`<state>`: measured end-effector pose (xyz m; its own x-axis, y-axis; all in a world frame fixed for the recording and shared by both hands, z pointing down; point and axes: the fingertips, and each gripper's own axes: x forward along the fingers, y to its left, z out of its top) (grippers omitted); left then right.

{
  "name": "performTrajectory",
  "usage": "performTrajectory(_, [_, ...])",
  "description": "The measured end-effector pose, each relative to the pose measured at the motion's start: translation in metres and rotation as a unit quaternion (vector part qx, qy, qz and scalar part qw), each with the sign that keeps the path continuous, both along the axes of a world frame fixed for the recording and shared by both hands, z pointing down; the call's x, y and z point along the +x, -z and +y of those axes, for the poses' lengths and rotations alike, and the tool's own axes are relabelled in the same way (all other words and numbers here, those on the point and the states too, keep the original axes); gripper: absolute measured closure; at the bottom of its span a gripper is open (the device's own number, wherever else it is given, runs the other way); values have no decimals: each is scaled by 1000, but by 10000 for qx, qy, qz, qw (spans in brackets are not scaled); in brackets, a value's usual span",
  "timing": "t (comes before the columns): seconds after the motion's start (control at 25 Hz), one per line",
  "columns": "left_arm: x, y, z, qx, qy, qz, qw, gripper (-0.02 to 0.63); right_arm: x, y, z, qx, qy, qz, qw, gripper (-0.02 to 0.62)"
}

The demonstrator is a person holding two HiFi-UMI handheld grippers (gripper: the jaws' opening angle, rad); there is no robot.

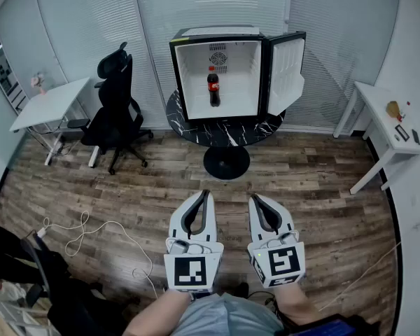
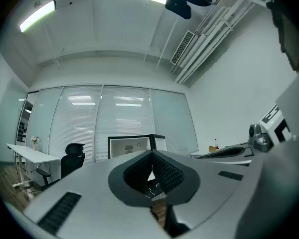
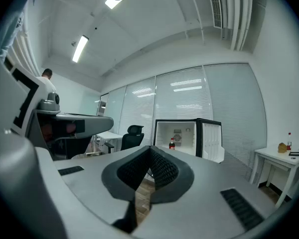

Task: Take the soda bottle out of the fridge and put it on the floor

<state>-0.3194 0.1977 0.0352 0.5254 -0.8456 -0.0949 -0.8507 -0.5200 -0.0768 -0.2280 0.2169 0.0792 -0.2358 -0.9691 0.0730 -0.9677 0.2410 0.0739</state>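
Right now both tools hang low in front of the person, well short of the target. The left gripper (image 1: 205, 194) has its jaws pressed together on nothing and points level across the room. The soda bottle (image 1: 213, 89) stands almost dead ahead of it, far off, upright on the bottom of the open fridge (image 1: 189, 68), long axis vertical, red cap on top. The right gripper (image 1: 255, 199), just beside its partner, is likewise closed and empty, and from there the bottle lies ahead and a touch to the left. In the right gripper view it shows small, just above and right of the jaw tips. Sideways the left one looks marginally better lined up, though in depth the pair sit level, so either could go. The reach seems to call for a pinch round the upright body, and the jaws would have to part first. The fridge door (image 1: 287, 68) swings out to the right, so the mouth is free from the front and the left. Sweeping the room: a white desk (image 1: 45, 107), a black office chair (image 1: 115, 107), and a loose white cable (image 1: 80, 233) on the wooden floor (image 1: 322, 187). Then comes the round black table (image 1: 185, 126) that carries the fridge, and a second white desk (image 1: 378, 124) at the right wall. Bare planks between the person and the table look like the likely landing spot.
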Motion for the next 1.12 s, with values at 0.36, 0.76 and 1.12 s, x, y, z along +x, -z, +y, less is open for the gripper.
performTrajectory(0.36, [32,-15,6,-79,123,-75,9999,591,35,-6,6,107,99,-66,9999,580])
performTrajectory(0.76, [49,-42,-16,-306,317,-195,9988,589,82,-36,-22,-172,-70,-260,9995,580])
performTrajectory(1.12, [32,-56,-109,-399,529,-76,9978,591,81,-58,-106,-399,-77,-162,9990,580])
